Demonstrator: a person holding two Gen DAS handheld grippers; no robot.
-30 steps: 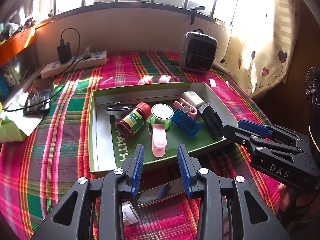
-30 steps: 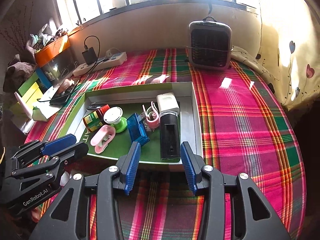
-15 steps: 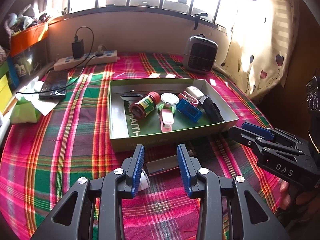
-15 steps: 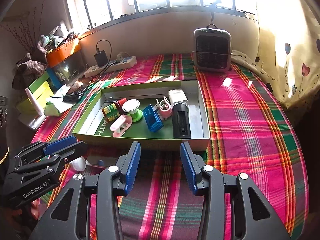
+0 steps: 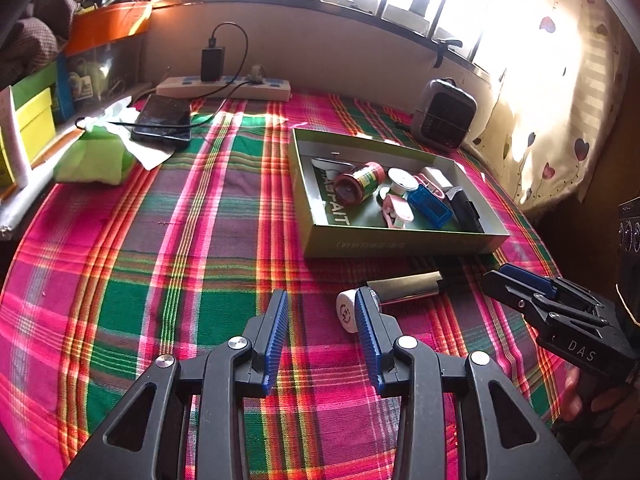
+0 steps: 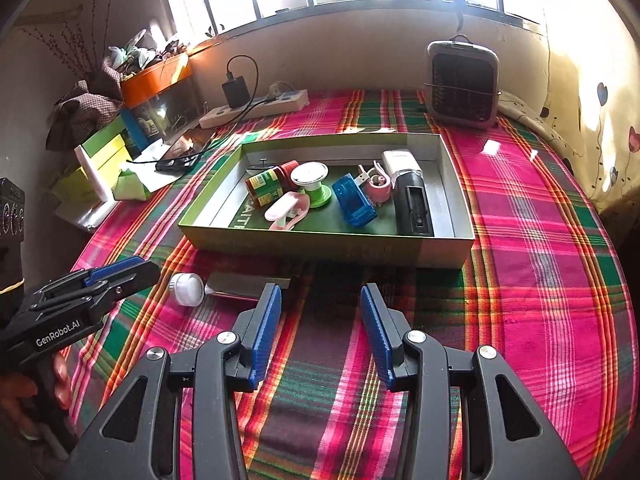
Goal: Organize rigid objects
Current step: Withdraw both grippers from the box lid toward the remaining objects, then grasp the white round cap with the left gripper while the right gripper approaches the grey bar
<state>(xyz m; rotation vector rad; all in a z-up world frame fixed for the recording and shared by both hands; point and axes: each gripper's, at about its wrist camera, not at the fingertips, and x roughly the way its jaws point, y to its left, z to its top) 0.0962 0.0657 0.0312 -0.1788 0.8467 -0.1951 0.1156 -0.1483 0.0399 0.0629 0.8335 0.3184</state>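
Where box (image 6: 320,246) ends, loose tube (image 6: 248,285).

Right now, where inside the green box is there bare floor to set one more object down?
In the green box, free floor lies along the left wall beside the spice jar, and in a strip right of the black device. The middle is crowded.
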